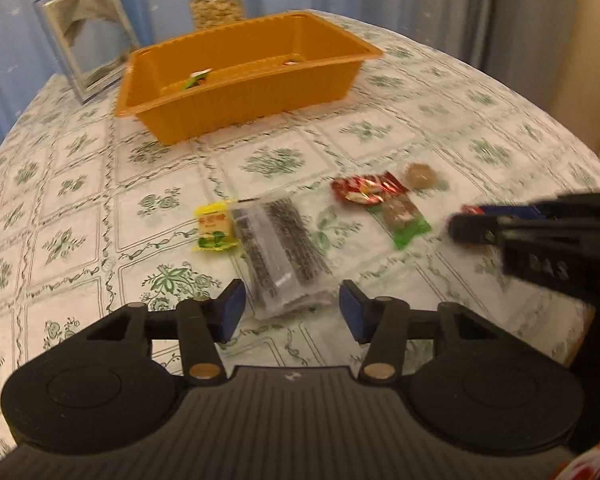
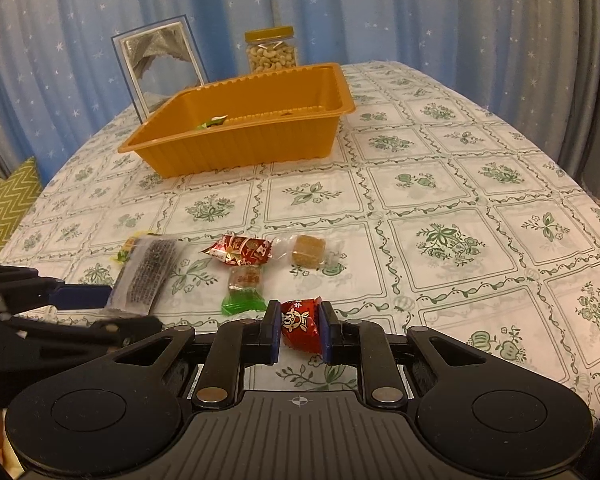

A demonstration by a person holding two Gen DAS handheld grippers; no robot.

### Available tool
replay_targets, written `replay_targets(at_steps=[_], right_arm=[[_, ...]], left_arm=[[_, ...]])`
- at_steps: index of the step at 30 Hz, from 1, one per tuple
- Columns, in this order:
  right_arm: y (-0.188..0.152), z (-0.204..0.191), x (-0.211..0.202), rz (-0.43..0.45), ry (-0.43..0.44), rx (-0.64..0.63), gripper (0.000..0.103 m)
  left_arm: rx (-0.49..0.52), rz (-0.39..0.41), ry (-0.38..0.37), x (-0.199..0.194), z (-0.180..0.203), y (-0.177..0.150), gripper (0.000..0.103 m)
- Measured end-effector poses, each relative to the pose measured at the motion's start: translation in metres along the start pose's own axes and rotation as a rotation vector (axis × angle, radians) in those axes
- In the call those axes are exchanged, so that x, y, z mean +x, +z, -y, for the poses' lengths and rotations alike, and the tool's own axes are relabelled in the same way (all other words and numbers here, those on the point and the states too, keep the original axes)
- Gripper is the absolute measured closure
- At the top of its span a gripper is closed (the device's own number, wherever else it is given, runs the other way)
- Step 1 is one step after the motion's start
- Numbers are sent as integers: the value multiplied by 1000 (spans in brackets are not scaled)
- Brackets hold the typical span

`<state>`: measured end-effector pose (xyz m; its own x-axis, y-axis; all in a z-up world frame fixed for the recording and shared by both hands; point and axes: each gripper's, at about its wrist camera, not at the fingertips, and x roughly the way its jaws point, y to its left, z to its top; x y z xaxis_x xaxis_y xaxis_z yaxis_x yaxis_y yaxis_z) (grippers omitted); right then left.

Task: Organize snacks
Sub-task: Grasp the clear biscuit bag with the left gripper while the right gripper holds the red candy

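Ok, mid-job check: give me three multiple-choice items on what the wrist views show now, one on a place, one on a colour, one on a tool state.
1. Where does the cashew jar stand?
A. behind the orange tray
B. inside the tray
C. beside the yellow pack

2. What colour is the jar's lid?
A. red
B. yellow
C. blue

3. What is the state of the right tool?
A. open over bare cloth
B. shut on the red cartoon snack pack
C. shut with nothing in it

Answers:
1 A: the jar rises past the far rim of the orange tray, on the tablecloth.
2 B: the lid above the cashews is yellow.
3 B: both blue pads press the sides of the red cartoon snack pack; the left tool is open at the seaweed pack.
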<state>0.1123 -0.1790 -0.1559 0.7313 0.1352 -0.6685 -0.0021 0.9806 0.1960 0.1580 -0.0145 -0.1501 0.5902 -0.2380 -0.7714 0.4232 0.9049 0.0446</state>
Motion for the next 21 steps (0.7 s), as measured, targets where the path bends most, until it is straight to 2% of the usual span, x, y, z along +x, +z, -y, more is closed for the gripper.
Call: replay_targets(at_steps=[6, 7, 9, 12, 16, 18, 21], right_arm=[[2, 3, 1, 3, -8, 6, 84], [2, 4, 1, 3, -10, 8, 84], [2, 6, 1, 2, -12, 16, 84], [2, 8, 3, 1, -12, 23, 84], [2, 8, 4, 0, -11, 24, 84], [3, 8, 5, 0, -13, 27, 84], [4, 10, 5, 1, -17, 31, 84]], left_arm=[[-81, 21, 19, 10, 0, 11, 52], [-84, 23, 22, 10, 1, 12, 51], [-94, 35, 34, 11, 2, 13, 41], [-139, 48, 51, 13, -2, 15, 38], [-193, 56, 61, 19, -7, 19, 38], [-208, 52, 67, 23, -8, 21, 46], [-197, 44, 89, 25, -5, 21, 50]])
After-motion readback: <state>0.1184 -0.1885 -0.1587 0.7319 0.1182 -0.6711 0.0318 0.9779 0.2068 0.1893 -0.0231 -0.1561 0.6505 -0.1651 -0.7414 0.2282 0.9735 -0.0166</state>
